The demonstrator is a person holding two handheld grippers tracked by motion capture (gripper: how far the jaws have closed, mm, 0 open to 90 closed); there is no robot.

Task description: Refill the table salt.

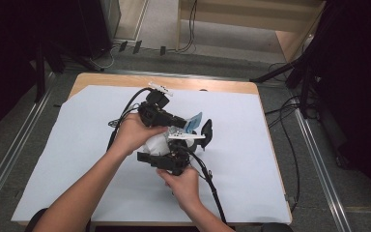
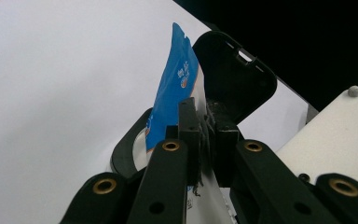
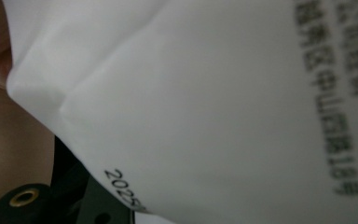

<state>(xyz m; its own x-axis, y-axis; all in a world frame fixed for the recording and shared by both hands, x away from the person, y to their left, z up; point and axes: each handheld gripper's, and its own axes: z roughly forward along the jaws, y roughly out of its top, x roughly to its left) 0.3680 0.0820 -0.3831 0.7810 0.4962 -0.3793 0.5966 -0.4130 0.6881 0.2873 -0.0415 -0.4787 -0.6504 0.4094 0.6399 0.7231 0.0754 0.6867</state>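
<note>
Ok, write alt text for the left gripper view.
The left gripper is shut on the edge of a blue and white packet, which stands up between its black jaws. Behind the packet is a black open lid, and below lies a white table cover.

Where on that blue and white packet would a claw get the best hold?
Probably on the flat top edge of the blue and white packet, coming from the side so the pads close on its two broad faces. That strip is thin and flat, while the body below looks fuller. The left claw is shut on it that way.
</note>
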